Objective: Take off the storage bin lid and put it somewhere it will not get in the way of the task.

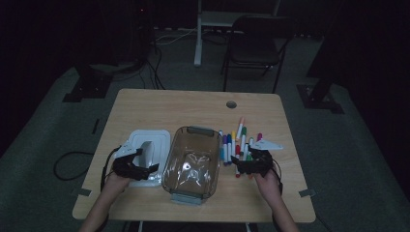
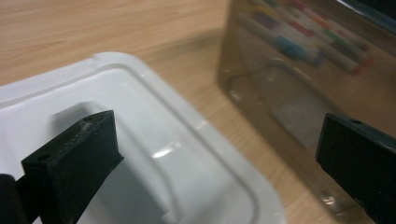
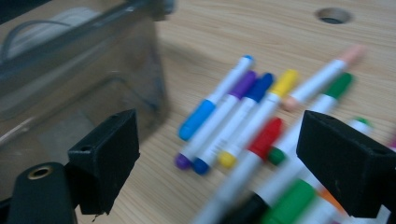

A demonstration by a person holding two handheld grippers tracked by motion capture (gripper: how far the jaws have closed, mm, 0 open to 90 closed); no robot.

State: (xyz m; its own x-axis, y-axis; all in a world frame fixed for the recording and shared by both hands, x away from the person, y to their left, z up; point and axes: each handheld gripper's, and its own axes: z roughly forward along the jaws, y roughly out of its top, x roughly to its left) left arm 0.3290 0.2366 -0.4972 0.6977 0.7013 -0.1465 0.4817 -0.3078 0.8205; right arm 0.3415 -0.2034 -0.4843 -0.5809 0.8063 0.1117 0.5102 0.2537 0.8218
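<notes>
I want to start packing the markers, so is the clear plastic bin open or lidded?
Open: the clear plastic bin has no cover and looks empty, and its white lid lies flat on the wooden table beside it.

in the right gripper view the nearest markers [image 3: 280,200] are blurring and running off the bottom edge. in the left gripper view the picture's edge is cutting the white lid [image 2: 154,154] and the clear box [image 2: 299,93].

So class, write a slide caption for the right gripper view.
Open right gripper hovering over scattered coloured markers beside the clear bin.
</notes>
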